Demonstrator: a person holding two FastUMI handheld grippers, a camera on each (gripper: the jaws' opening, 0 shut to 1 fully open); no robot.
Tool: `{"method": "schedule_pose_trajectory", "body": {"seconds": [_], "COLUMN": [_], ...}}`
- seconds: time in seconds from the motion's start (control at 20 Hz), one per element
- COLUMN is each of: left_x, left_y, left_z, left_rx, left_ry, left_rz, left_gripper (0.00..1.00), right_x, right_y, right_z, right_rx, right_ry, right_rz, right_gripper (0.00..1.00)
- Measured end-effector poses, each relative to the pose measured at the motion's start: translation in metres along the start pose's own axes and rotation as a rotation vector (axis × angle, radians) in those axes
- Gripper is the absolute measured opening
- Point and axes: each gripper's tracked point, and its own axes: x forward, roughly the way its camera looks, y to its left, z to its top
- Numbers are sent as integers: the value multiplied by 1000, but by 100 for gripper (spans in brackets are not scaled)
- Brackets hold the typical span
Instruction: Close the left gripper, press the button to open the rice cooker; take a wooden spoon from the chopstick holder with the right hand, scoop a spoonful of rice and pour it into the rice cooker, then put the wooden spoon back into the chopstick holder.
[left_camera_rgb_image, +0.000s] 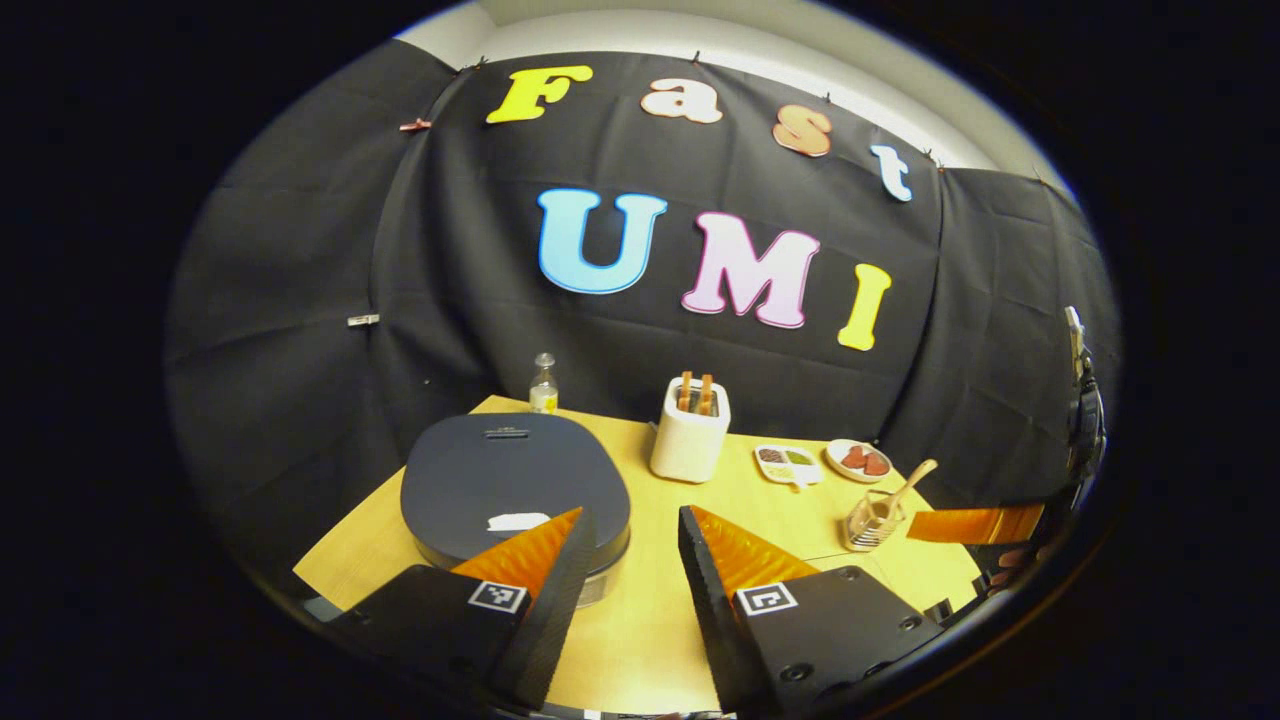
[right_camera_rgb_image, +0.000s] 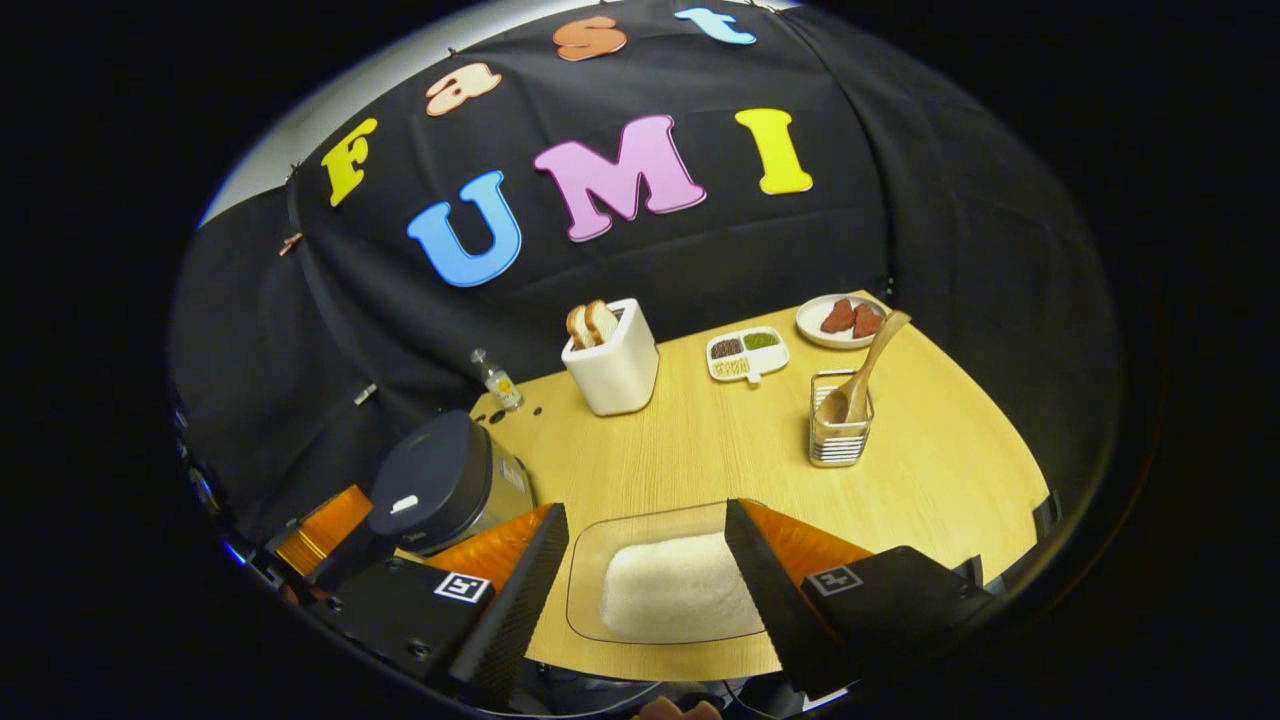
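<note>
Cooker (left_camera_rgb_image: 515, 495) sits at the near left of the desk (left_camera_rgb_image: 650, 620) in the left gripper view, lid down, pale button (left_camera_rgb_image: 518, 521) on its front edge. The left gripper (left_camera_rgb_image: 630, 560) hovers just above and in front of it, jaws wide apart and empty. Judgement: step one has not begun; the jaws must close first, then drive down onto the button. Spoon (left_camera_rgb_image: 905, 490) leans in the holder (left_camera_rgb_image: 872, 522) at far right.

In the right gripper view, the right gripper (right_camera_rgb_image: 645, 560) hangs over the rice (right_camera_rgb_image: 680, 595) in its clear tray (right_camera_rgb_image: 590, 560), jaws wide apart and empty. Spoon stands bowl-down in the holder beyond, well apart from the gripper. Cooker is at the left desk edge. Judgement: the right hand waits until the lid is open, then must reach forward for the spoon handle.
</note>
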Motion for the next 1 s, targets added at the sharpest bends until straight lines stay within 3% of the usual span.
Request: {"method": "schedule_pose_trajectory", "body": {"seconds": [0.1,0.35,0.55,0.8,1.0], "left_x": [-8,-26,-44,-67,-81], "left_y": [-14,-43,-77,-118,-124], "left_z": [8,31,55,62,61], "left_rx": [-4,33,73,71,88], "left_ry": [-10,-70,-141,-195,-199], "left_rz": [-31,-65,-56,-41,42], "left_gripper": [62,62,61,62,61], "right_x": [-16,-66,-85,-104,-112], "right_y": [-8,-5,-1,-16,-11], "right_z": [29,112,135,146,143], "right_rx": [-15,-224,-355,-379,-370], "right_ry": [-74,-351,-417,-467,-448], "right_rz": [-27,-70,-61,-80,14], "right_gripper": [98,98,98,99,99]}}
